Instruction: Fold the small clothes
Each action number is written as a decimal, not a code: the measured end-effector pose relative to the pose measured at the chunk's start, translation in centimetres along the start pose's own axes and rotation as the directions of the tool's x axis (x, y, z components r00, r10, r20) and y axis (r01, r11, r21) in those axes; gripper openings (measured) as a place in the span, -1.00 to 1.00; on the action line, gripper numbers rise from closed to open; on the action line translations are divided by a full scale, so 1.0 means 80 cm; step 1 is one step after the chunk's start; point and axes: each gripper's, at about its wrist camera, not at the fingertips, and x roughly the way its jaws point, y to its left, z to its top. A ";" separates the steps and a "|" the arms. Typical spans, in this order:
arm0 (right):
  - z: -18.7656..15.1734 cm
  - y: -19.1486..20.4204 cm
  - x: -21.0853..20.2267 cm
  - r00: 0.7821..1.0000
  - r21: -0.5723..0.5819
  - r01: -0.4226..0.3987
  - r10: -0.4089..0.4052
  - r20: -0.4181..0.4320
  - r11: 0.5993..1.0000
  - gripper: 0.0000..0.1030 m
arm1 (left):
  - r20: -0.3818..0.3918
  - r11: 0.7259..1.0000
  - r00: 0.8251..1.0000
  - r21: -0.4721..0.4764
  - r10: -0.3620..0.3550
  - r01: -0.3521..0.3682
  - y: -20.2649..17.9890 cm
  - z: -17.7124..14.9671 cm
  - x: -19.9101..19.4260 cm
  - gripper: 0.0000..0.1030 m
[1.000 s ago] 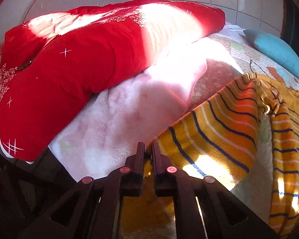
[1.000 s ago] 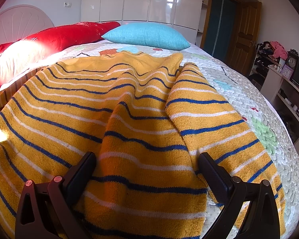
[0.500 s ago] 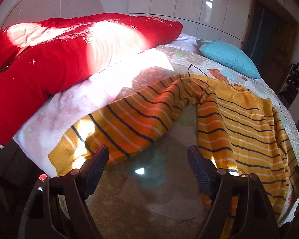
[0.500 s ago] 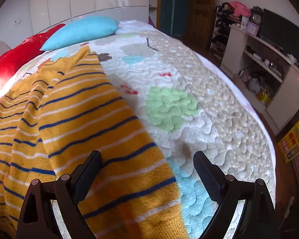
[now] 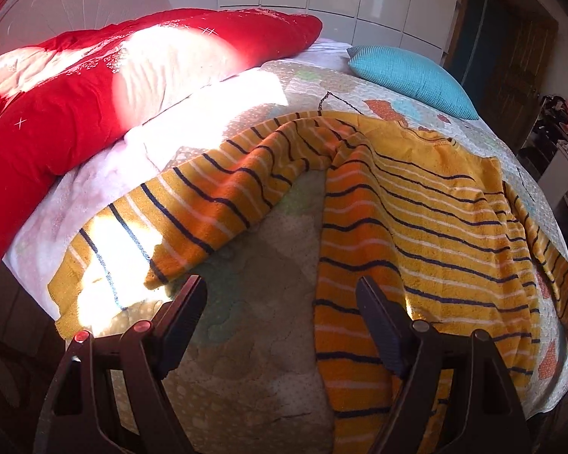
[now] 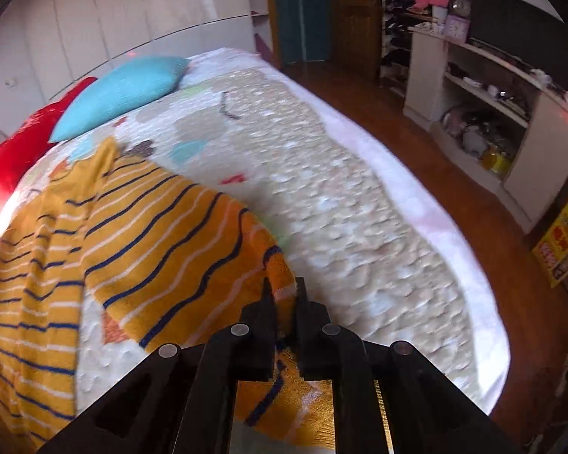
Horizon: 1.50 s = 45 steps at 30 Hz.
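Mustard-yellow knitted sweater with navy and white stripes [image 5: 416, 227] spread across the quilted bed [image 6: 359, 208], right claw [image 6: 283, 287] clamped on its sleeve cuff, left claw [image 5: 280, 302] apart, hovering beside the body, gripping nothing

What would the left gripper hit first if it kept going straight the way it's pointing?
Probably the bare quilt: the open left gripper has only bedcover between its fingers, with the striped sweater just beside its right finger. Depth is unclear.
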 end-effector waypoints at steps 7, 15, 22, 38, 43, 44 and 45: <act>0.010 -0.015 -0.018 0.999 0.049 0.042 -0.044 0.028 0.998 -0.26 | -0.048 0.999 0.999 -0.023 -0.025 0.024 0.008 -0.013 0.014 0.55; -0.077 0.094 -0.062 0.885 -0.013 -0.455 0.450 -0.122 0.890 -0.17 | -0.112 0.984 0.978 -0.057 -0.176 0.171 0.004 -0.036 0.034 0.55; -0.144 0.156 -0.068 0.813 -0.051 -0.563 0.542 -0.214 0.825 -0.15 | -0.113 0.966 0.959 -0.008 -0.258 0.259 -0.017 -0.058 0.029 0.55; -0.195 0.161 -0.105 0.751 -0.018 -0.636 0.614 -0.245 0.771 -0.76 | -0.139 0.968 0.958 -0.005 -0.249 0.251 -0.017 -0.084 -0.008 -0.86; -0.209 0.128 -0.103 0.750 -0.005 -0.622 0.594 -0.290 0.783 -0.86 | -0.171 0.967 0.953 -0.073 -0.251 0.242 0.015 -0.105 -0.017 -0.87; -0.213 0.124 -0.099 0.748 0.005 -0.618 0.590 -0.302 0.786 -0.87 | -0.181 0.969 0.952 -0.086 -0.246 0.234 0.020 -0.111 -0.014 -0.87; -0.217 0.122 -0.097 0.751 0.008 -0.610 0.582 -0.311 0.792 -0.87 | -0.185 0.969 0.952 -0.096 -0.244 0.229 0.024 -0.115 -0.012 -0.87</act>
